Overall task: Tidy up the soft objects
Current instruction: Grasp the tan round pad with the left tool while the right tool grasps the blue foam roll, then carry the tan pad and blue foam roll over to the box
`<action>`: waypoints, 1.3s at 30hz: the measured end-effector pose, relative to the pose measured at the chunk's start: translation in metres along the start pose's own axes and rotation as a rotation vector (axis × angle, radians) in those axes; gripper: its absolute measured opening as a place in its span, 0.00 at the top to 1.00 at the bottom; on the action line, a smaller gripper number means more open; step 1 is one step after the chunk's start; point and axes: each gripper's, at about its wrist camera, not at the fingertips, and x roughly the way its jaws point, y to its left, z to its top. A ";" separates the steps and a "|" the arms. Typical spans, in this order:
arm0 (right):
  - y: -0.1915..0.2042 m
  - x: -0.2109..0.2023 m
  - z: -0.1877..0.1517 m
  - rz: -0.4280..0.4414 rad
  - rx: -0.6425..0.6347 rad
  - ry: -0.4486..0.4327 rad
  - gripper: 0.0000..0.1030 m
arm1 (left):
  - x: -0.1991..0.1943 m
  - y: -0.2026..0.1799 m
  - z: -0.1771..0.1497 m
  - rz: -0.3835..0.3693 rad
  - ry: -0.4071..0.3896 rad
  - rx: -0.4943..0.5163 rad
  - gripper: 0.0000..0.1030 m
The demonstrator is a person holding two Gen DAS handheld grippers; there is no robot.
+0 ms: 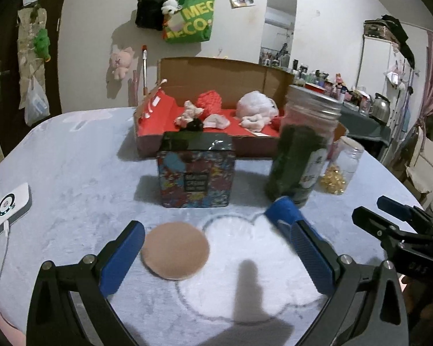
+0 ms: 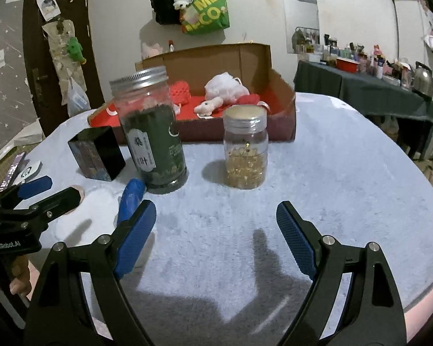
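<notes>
A round beige powder puff [image 1: 176, 249] lies flat on the pale blue table cover [image 1: 72, 173]. My left gripper [image 1: 207, 216] is open around it; the puff lies close to the left finger [image 1: 124, 256] and the pads do not press on it. My right gripper [image 2: 216, 206] is open low over bare cover, with nothing between its fingers. Behind stands an open cardboard box [image 1: 216, 72] with a red lining. It holds a red knit piece [image 1: 209, 101], a white mesh puff [image 1: 255, 105] and small plush toys [image 1: 189, 112].
A colourful tin [image 1: 196, 173], a tall tea jar [image 1: 300, 150] and a small jar of yellow capsules [image 2: 245, 150] stand between the grippers and the box. A white device with a cable [image 1: 10, 207] lies at the left edge. Bags hang on the wall.
</notes>
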 end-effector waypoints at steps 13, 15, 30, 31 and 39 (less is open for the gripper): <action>0.028 0.027 0.005 0.122 -0.048 0.060 0.17 | 0.016 0.031 -0.005 0.060 0.073 0.027 0.10; 0.035 0.031 0.005 0.138 -0.067 0.072 0.17 | 0.018 0.035 -0.006 0.060 0.083 0.027 0.17; 0.052 0.038 -0.005 0.236 -0.141 0.100 0.79 | 0.018 0.018 -0.004 -0.072 0.093 0.066 0.69; 0.051 0.036 -0.006 0.240 -0.140 0.096 0.79 | 0.018 0.015 -0.003 -0.084 0.091 0.069 0.69; 0.034 0.018 -0.001 0.237 -0.109 0.058 0.79 | 0.017 -0.012 0.004 -0.177 0.091 0.107 0.69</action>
